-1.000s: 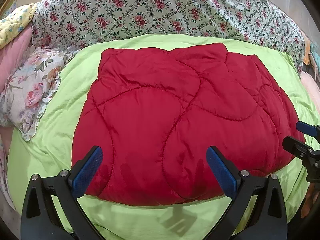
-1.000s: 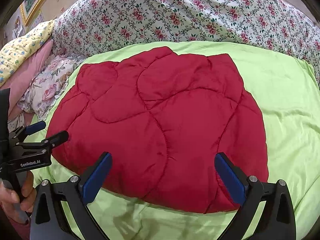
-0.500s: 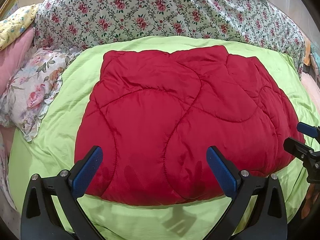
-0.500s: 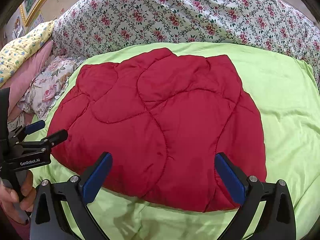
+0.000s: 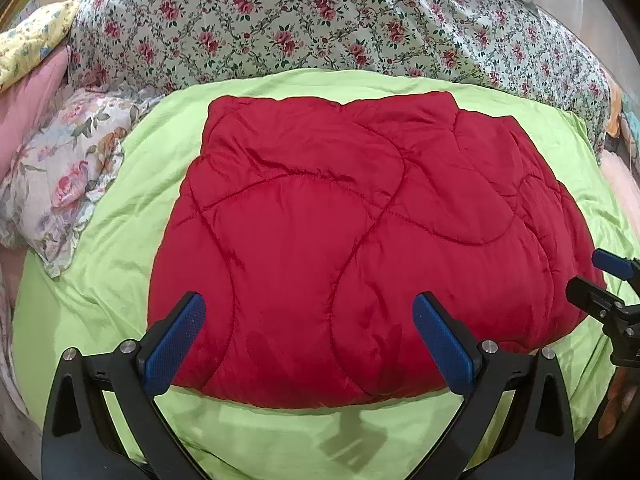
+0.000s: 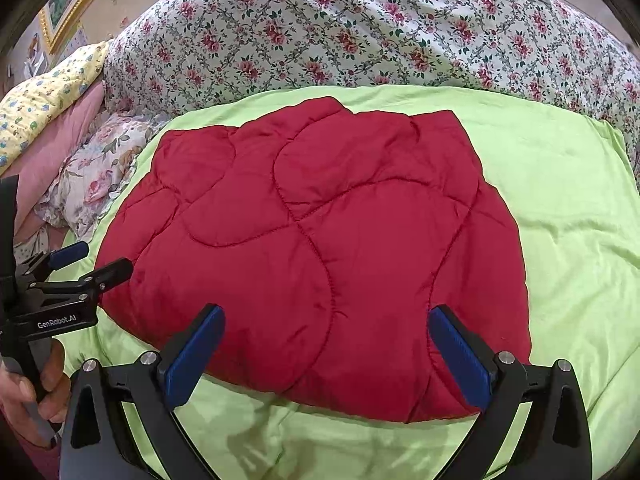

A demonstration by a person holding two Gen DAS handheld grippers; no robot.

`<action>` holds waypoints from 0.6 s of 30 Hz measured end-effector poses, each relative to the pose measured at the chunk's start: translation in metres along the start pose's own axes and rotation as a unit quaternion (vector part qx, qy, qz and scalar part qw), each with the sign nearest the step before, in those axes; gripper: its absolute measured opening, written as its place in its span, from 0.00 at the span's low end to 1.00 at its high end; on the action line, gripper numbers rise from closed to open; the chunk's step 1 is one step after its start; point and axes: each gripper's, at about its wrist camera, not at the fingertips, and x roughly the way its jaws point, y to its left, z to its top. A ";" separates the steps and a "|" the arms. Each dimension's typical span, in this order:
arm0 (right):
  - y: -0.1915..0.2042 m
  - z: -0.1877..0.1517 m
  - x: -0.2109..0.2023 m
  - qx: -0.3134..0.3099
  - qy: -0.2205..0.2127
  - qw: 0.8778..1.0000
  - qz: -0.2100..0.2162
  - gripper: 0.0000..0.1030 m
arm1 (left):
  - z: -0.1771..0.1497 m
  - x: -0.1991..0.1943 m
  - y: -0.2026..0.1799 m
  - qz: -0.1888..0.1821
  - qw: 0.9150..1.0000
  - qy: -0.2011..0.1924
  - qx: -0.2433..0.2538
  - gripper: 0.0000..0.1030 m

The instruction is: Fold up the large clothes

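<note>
Left wrist view: the left gripper [image 5: 308,344] is hovering with its jaws spread wide and gripping nothing, its blue pads [image 5: 176,344] framing the near edge of the red quilted comforter [image 5: 360,232]. The comforter is lying folded into a thick rounded block in the middle of the lime-green sheet [image 5: 100,280], a flowered pillow [image 5: 60,168] sitting off to its left and a rose-print bedspread [image 5: 320,20] bunching behind it. The right gripper [image 5: 596,280] is poking in at the right edge. Right wrist view: the right gripper [image 6: 326,356] is likewise gaping wide and empty above the comforter's [image 6: 320,248] near edge. The left gripper [image 6: 94,264] is showing at the left, a hand [image 6: 32,396] clutching its handle.
</note>
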 end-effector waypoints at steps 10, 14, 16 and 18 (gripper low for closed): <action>-0.003 0.000 0.000 0.009 -0.002 1.000 -0.003 1.00 | 0.000 0.000 0.006 -0.024 1.000 0.004 -0.017 1.00; -0.001 -0.001 0.001 0.009 0.000 1.000 -0.001 1.00 | 0.000 -0.004 0.000 -0.015 1.000 -0.007 -0.003 1.00; 0.000 -0.001 0.001 0.008 0.000 1.000 -0.001 1.00 | 0.000 -0.004 -0.001 -0.016 1.000 -0.009 -0.001 1.00; 0.002 -0.001 0.001 0.008 -0.001 1.000 0.000 1.00 | 0.000 -0.004 -0.001 -0.016 1.000 -0.009 -0.001 1.00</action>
